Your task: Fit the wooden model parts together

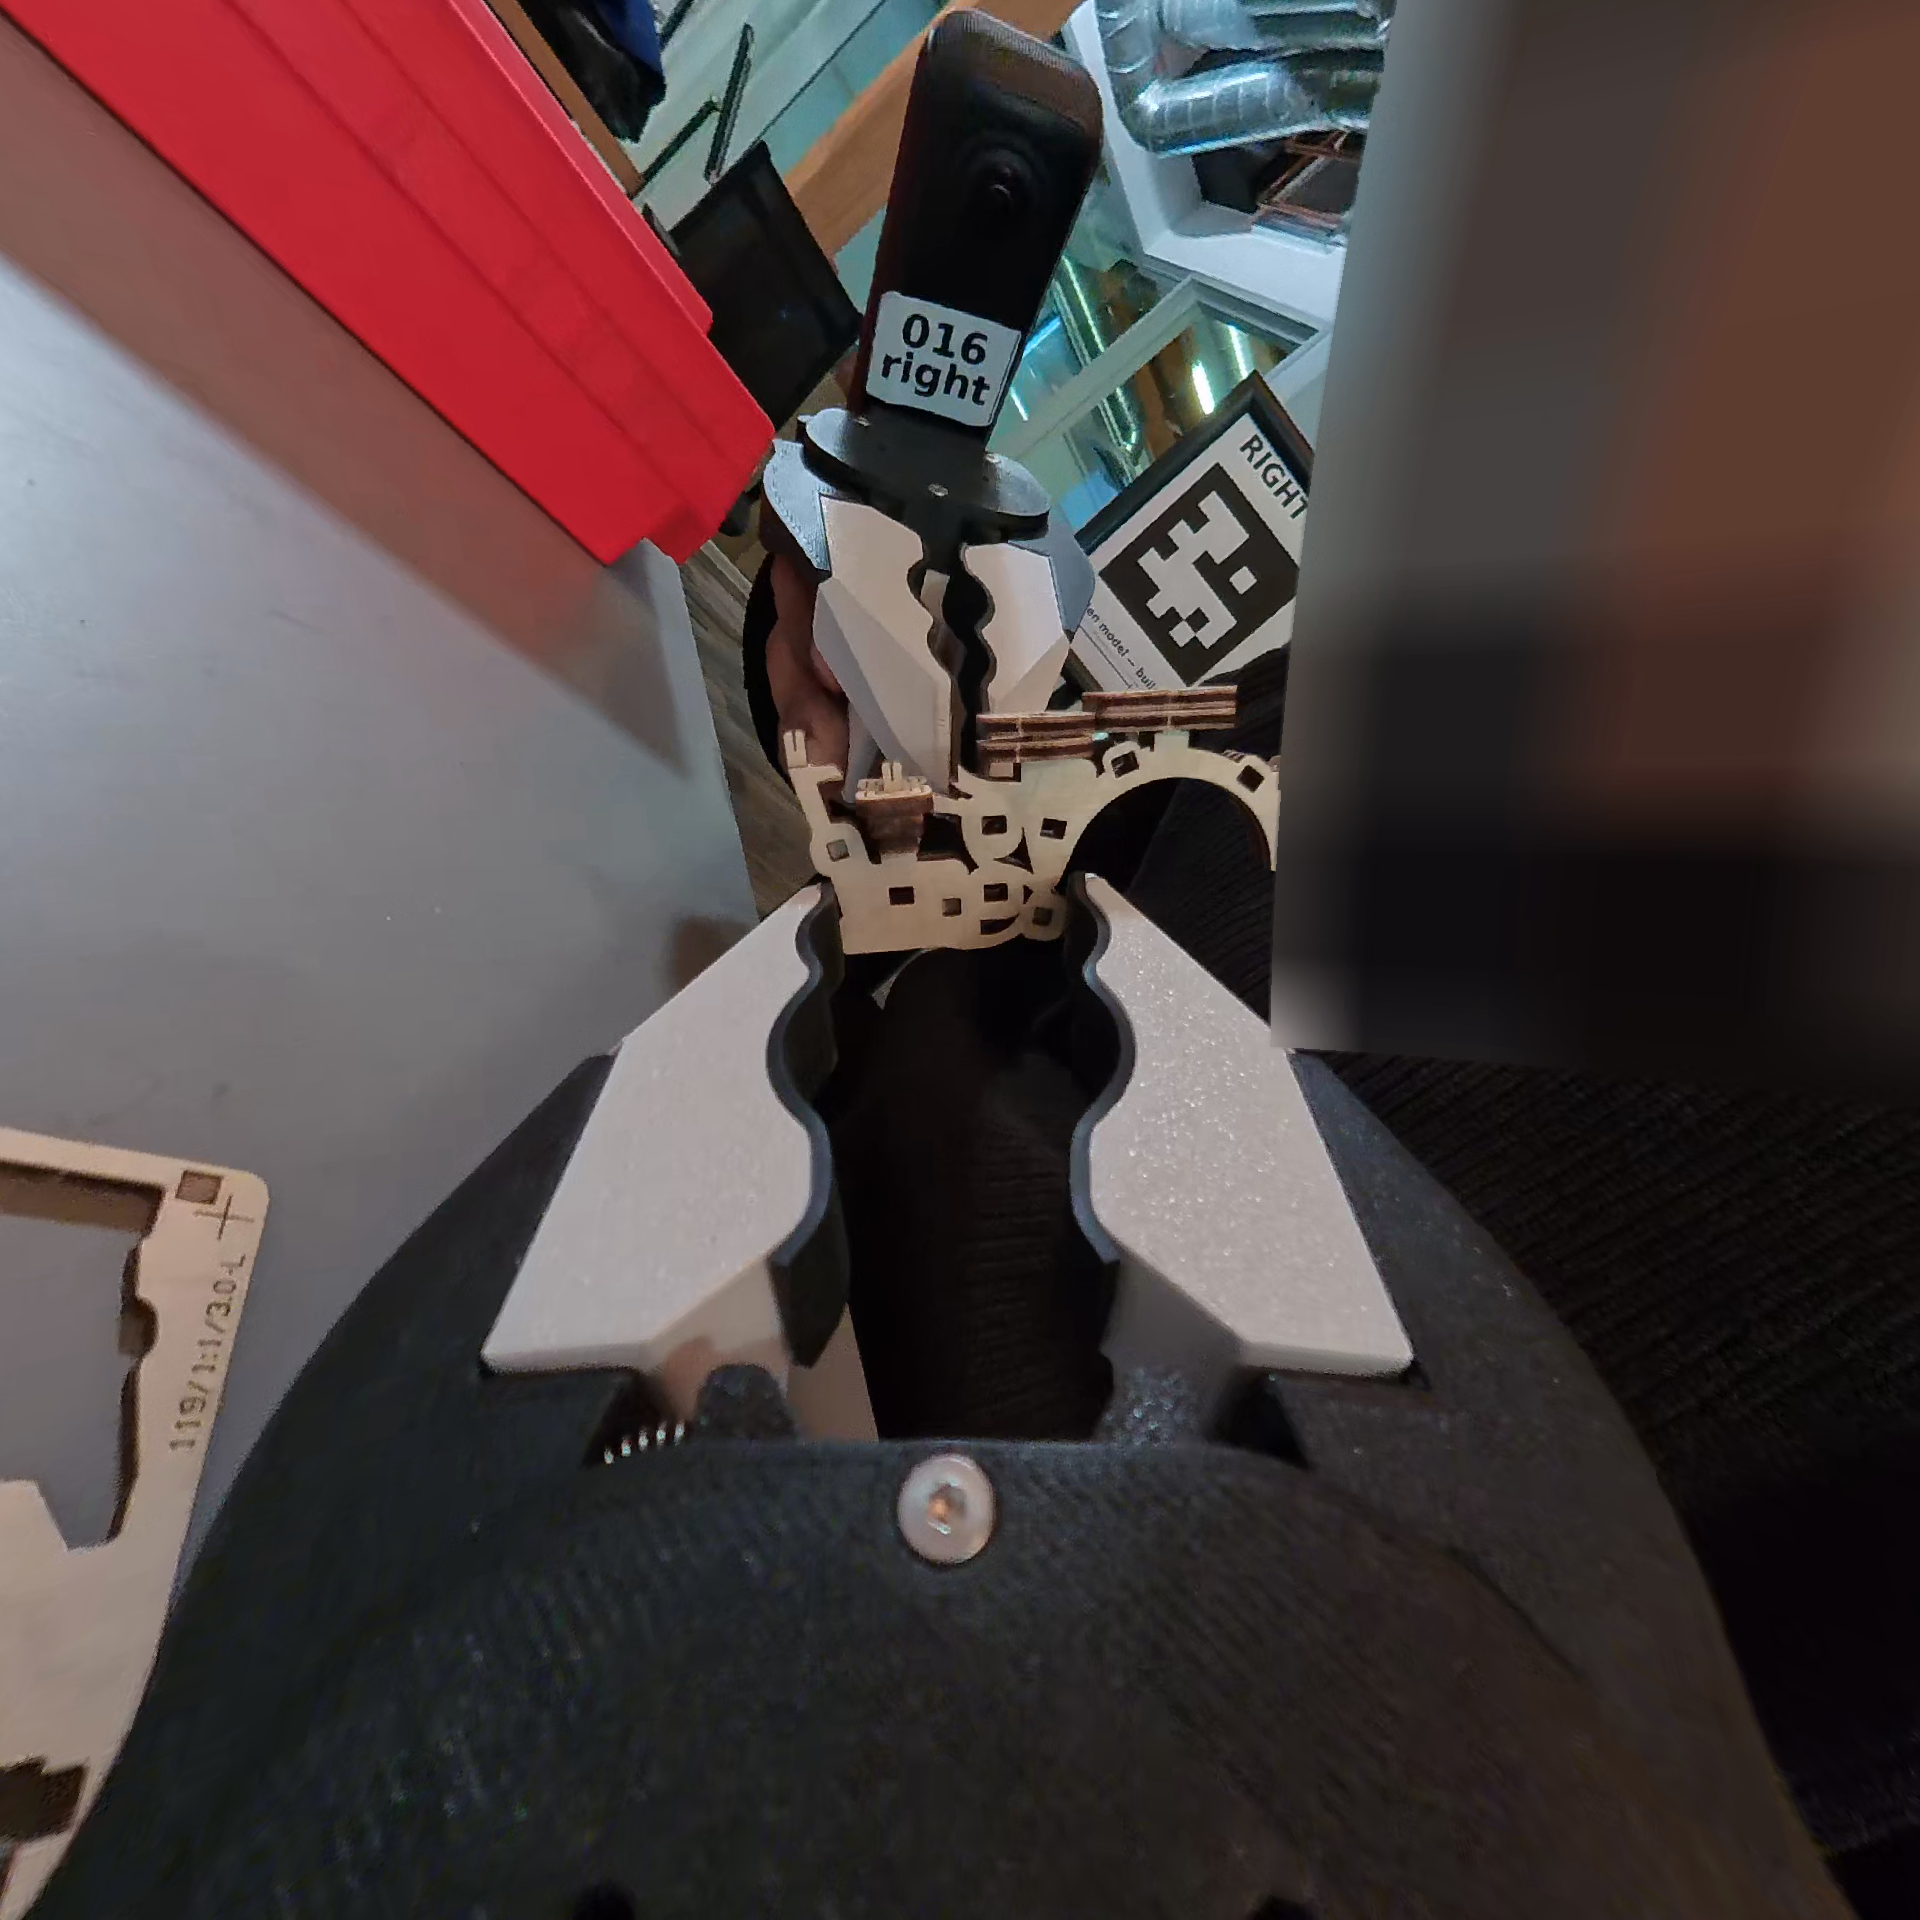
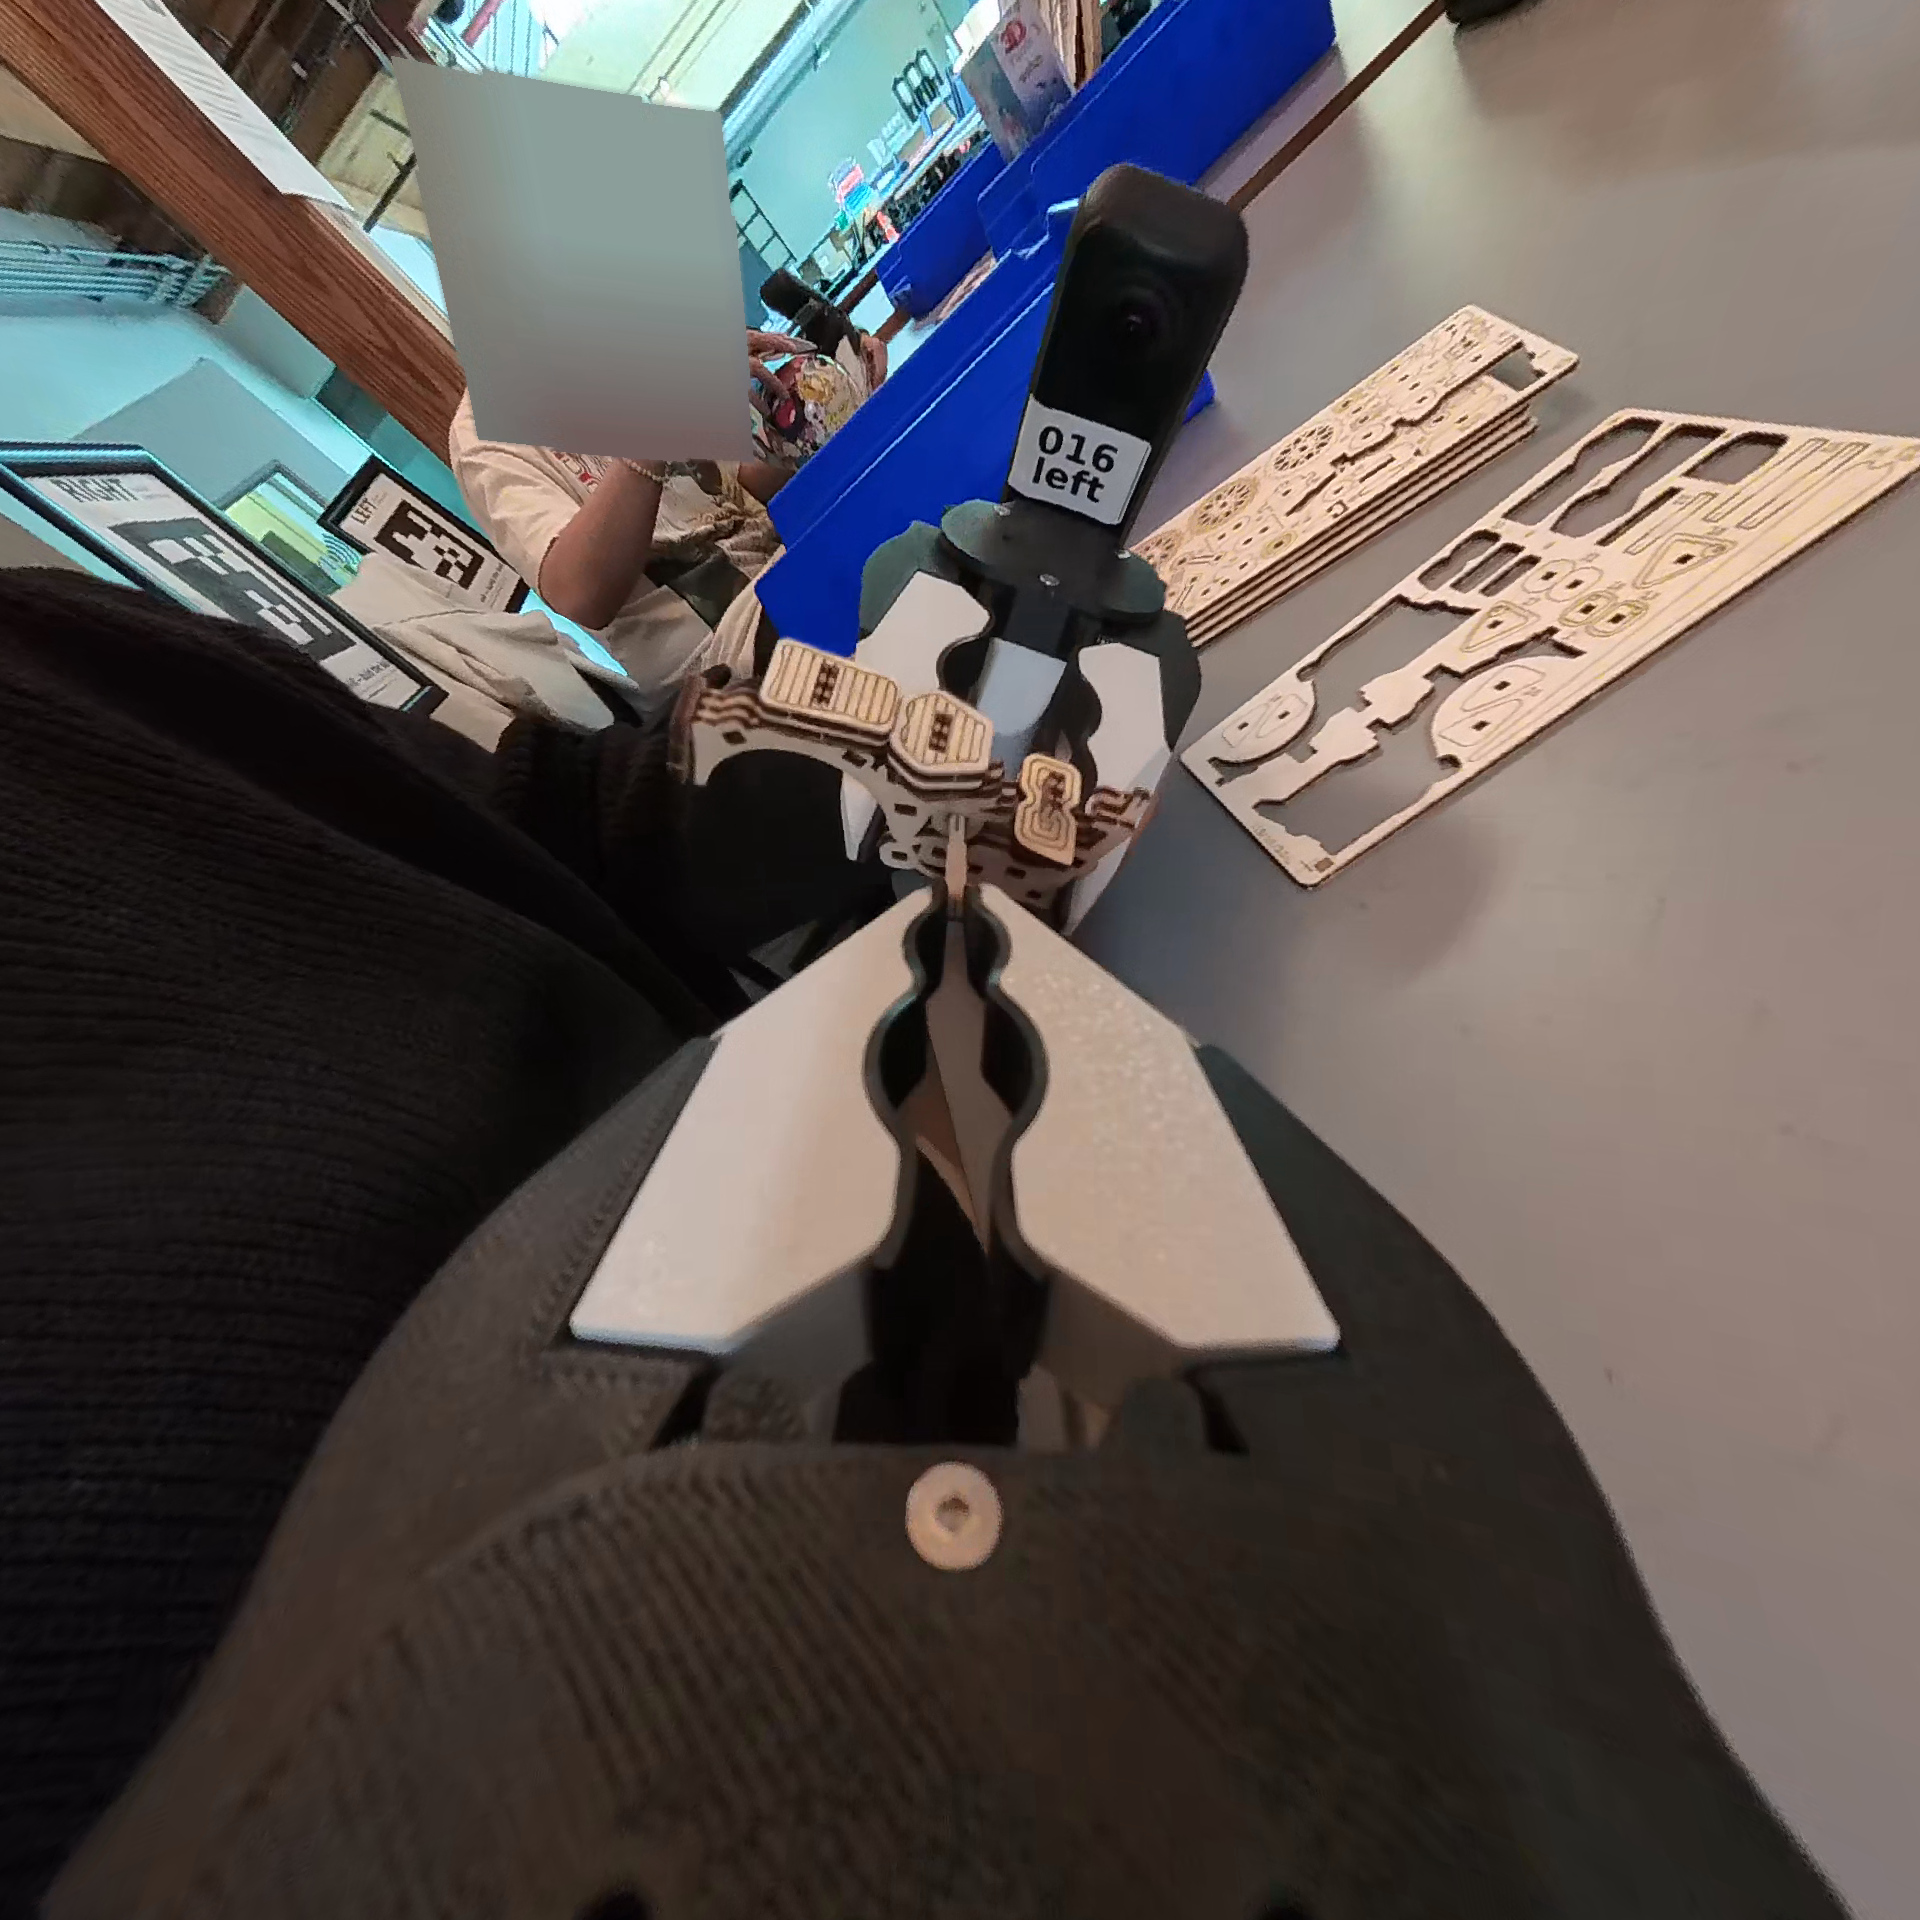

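My left gripper (image 1: 956, 906) is shut on the lower edge of a pale, partly built wooden model (image 1: 935, 831) with square slots, an arch and stacked layered blocks. It is held up in the air. My right gripper (image 2: 951, 902) is shut on a thin flat wooden piece (image 2: 958, 1091), seen edge-on between its fingers. The tip of the piece meets the model (image 2: 914, 743) from the side facing the right gripper. In the left wrist view the right gripper (image 1: 940, 727) comes down onto the model's top left. In the right wrist view the left gripper (image 2: 997, 821) stands behind the model.
A red bin (image 1: 416, 260) stands at upper left on the grey table (image 1: 260, 779), and a punched-out wooden sheet (image 1: 114, 1351) lies at lower left. Stacked part sheets (image 2: 1351, 488), a cut-out sheet (image 2: 1538, 623) and blue bins (image 2: 1091, 312) lie to the right. A person sits beyond, and a black sleeve (image 2: 260, 987) fills the left. My two grippers' fingertips are within a few centimetres of each other.
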`<state>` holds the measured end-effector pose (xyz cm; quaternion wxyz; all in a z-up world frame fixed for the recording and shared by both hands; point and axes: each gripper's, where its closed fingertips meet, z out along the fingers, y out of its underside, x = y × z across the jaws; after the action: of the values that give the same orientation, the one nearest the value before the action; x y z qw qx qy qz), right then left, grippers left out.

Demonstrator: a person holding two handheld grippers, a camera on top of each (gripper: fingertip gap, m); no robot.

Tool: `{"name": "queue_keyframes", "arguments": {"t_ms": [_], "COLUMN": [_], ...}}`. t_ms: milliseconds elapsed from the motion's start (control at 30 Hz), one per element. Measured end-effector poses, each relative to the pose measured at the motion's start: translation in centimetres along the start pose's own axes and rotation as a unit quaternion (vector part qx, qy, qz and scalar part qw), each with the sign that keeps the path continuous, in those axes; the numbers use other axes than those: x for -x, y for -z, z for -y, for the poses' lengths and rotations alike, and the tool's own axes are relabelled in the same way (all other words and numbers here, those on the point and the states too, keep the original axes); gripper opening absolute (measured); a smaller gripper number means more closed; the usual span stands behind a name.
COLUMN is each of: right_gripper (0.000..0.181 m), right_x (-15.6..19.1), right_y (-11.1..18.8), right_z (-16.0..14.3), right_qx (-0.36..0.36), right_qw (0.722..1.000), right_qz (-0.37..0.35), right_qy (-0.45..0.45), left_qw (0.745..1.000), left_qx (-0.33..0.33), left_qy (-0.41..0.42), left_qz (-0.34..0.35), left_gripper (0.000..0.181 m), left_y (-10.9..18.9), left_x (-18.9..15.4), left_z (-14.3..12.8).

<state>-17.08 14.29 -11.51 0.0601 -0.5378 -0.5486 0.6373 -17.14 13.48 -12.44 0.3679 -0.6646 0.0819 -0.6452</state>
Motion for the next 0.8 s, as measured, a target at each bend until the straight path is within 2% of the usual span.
{"name": "queue_keyframes", "arguments": {"t_ms": [467, 800], "right_gripper": [0.002, 0.002], "right_x": [-0.2, -0.5], "right_y": [-0.8, -0.5], "right_z": [-1.1, -2.4], "right_qx": [0.037, 0.066], "right_qw": [0.998, 0.994], "right_qz": [0.033, 0.04], "right_qy": [-0.05, -0.077], "left_qw": [0.999, 0.994], "left_qx": [0.017, 0.08], "left_qy": [-0.012, -0.027], "left_qz": [0.042, 0.07], "left_gripper": [0.04, 0.041], "left_y": [0.6, -0.1], "left_x": [0.5, 1.4], "left_z": [-0.9, -2.7]}}
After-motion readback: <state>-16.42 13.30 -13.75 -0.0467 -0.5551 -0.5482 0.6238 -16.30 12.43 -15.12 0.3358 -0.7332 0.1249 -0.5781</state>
